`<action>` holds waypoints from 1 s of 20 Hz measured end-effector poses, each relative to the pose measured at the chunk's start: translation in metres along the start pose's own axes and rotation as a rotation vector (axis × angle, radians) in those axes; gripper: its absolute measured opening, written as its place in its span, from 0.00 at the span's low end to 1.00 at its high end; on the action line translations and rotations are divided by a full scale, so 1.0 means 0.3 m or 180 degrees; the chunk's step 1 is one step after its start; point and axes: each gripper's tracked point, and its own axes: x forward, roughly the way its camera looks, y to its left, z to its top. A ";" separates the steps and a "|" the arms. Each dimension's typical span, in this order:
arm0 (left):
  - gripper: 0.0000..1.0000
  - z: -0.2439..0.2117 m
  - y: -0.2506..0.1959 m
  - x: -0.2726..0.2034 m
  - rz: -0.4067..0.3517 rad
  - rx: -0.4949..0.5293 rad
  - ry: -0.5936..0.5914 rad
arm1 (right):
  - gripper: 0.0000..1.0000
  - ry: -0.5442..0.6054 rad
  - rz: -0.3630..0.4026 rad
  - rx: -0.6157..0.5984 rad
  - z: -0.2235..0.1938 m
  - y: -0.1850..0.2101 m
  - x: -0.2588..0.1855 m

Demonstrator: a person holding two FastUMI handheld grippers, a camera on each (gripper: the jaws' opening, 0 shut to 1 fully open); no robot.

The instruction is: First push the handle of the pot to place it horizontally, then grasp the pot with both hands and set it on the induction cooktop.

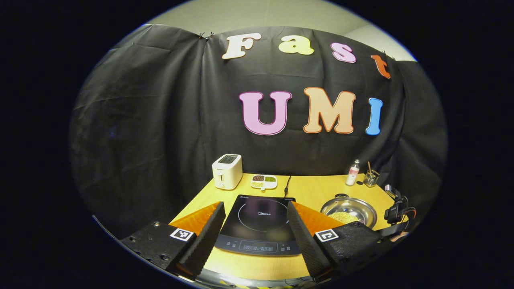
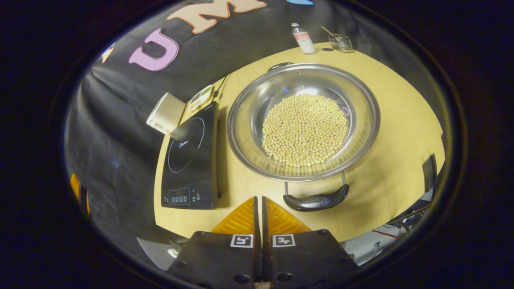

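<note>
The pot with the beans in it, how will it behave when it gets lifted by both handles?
The pot looks like rigid, shiny metal, so probably stiff but slippery. The loose beans likely add weight and would slide or spill if it tilts. Its near handle hangs on thin wires, so it may swing.

Silver pot [image 2: 245, 120] of beige beans [image 2: 305, 129], black cooktop [image 2: 190, 158], yellow table [image 2: 385, 176].

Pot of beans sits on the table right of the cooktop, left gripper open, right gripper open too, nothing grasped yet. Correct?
One error: the right gripper is shut, fingers together with nothing between them, as the right gripper view shows. The rest holds: the pot of beans sits on the table beside the cooktop, and the left gripper is open.
</note>
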 end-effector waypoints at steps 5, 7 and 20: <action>0.89 -0.006 0.021 0.011 0.0036 0.0009 0.0026 | 0.04 0.0036 -0.0146 -0.0014 -0.012 -0.044 0.026; 0.95 -0.011 0.021 0.016 0.0027 0.0006 0.0041 | 0.03 -0.0001 -0.0175 -0.0030 -0.006 -0.059 0.027; 0.89 -0.016 0.003 0.048 -0.0103 0.0068 0.0037 | 0.00 -0.0194 -0.0576 -0.0054 0.089 -0.259 -0.030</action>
